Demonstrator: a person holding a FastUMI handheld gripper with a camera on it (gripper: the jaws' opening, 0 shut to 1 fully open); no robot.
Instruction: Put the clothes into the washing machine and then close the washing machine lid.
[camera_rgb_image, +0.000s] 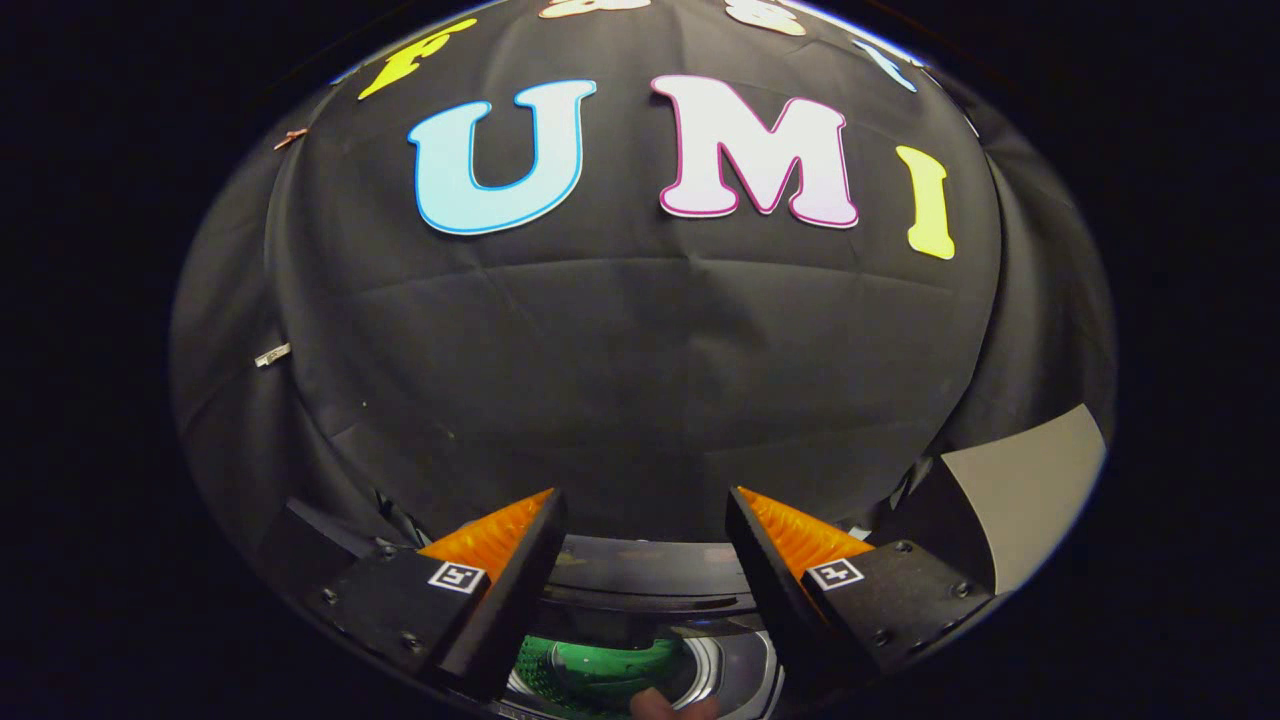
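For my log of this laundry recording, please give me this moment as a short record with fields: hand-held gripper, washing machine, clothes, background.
hand-held gripper: the hand-held gripper is open, fingers apart, nothing between them
washing machine: the washing machine sits low, below and between the fingers; its dark curved top edge shows, and a round opening with a shiny rim
clothes: something green lies inside the opening, maybe a garment; too little visible to be sure
lid: cannot tell its position
background: black cloth wall beyond the fingers; a pale panel at one side
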